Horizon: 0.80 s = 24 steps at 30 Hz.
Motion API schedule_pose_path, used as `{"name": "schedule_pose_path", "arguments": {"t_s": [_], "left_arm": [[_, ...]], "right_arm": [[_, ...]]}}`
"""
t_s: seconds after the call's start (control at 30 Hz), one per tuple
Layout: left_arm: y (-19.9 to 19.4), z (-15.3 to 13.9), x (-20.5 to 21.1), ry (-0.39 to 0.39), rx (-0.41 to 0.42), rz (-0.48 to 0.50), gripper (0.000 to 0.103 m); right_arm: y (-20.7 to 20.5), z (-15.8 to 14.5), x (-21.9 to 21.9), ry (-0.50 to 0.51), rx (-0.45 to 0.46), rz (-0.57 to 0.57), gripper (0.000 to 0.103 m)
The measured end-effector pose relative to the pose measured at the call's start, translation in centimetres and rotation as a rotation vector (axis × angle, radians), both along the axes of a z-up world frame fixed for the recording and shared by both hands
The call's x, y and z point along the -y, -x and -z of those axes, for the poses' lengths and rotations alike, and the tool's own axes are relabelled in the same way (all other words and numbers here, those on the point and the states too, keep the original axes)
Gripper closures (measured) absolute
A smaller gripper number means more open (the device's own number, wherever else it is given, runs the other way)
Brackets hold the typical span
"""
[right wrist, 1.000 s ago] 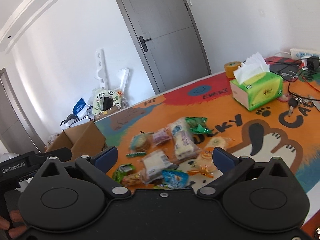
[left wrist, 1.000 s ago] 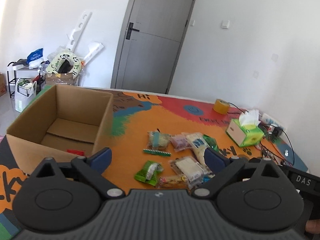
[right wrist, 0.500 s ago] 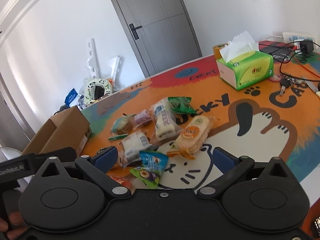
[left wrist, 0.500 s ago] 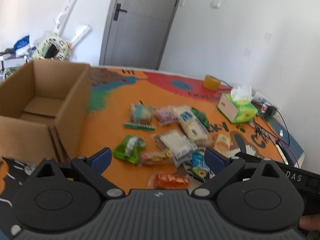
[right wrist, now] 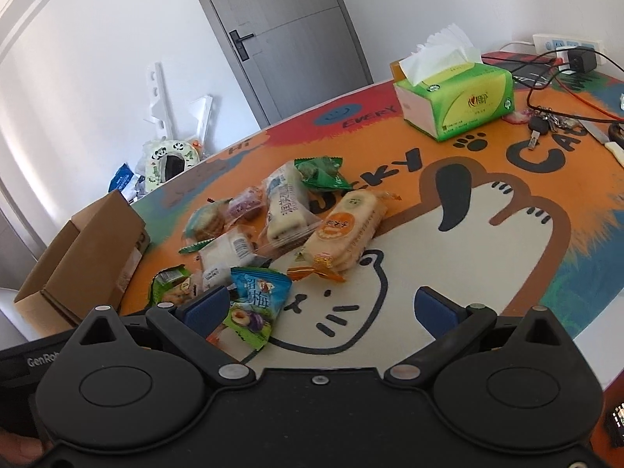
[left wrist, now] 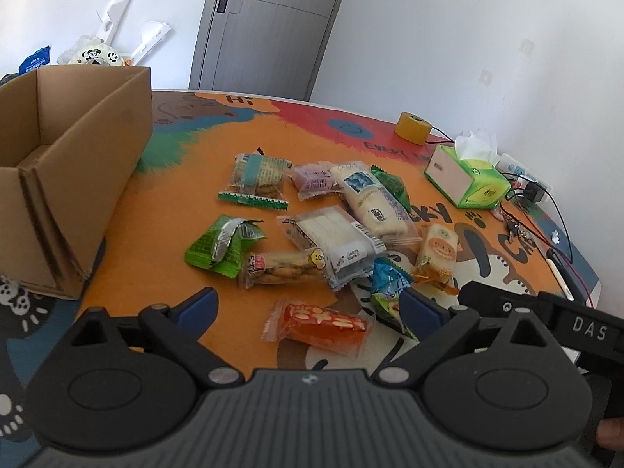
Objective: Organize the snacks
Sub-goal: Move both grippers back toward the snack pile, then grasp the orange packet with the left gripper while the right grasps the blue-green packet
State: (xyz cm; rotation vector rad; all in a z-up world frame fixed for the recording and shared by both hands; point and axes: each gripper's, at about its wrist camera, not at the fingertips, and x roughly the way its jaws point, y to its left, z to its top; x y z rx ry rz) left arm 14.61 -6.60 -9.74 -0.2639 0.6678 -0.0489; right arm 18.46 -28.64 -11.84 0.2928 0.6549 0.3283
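Several wrapped snacks lie in a loose heap on the orange mat. An orange packet (left wrist: 321, 325) sits nearest, between the fingers of my open left gripper (left wrist: 308, 306), which hovers just above it. A green pouch (left wrist: 220, 245), a biscuit pack (left wrist: 284, 265) and a white bread pack (left wrist: 335, 238) lie beyond. The open cardboard box (left wrist: 74, 163) stands to the left. My right gripper (right wrist: 319, 306) is open and empty, with a blue plum packet (right wrist: 257, 298) by its left finger and a rice-cracker pack (right wrist: 345, 230) ahead.
A green tissue box (left wrist: 466, 181) and a yellow tape roll (left wrist: 413, 126) stand at the far right of the table. Cables, keys (right wrist: 544, 124) and a power strip (right wrist: 569, 45) lie beyond. The table edge (right wrist: 608, 327) runs close on the right.
Both grippers have moved forward and down toward the snack heap. The box has slid to the left of the left wrist view, and the orange packet has come into sight.
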Motion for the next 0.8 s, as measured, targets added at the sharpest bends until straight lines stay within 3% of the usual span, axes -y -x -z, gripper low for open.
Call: {"name": "schedule_pose_path", "arguments": {"t_s": [0.17,0.33,0.4,0.47,0.8], "left_arm": [[-0.7,1.0,0.3,0.003,-0.019,0.014,0.017],[-0.4,1.5,1.1,-0.064,0.0,0.035,0.031],[-0.4,1.5,0.8,-0.043,0.009,0.044,0.047],[-0.3,1.4,0.5,-0.018,0.009,0.044,0.054],[0.8,0.9,-1.8,0.002,0.034,-0.03,0.056]], "right_arm": [[-0.3,0.2,-0.3,0.008,-0.007,-0.006,0.0],[-0.6,0.4,-1.0,0.013,-0.012,-0.009,0.0],[-0.8,0.5,-1.6,0.017,-0.016,-0.019,0.0],[-0.9,0.6,-2.3,0.022,-0.015,-0.031,0.0],[-1.8,1.0,-5.1,0.008,-0.021,-0.07,0.008]]}}
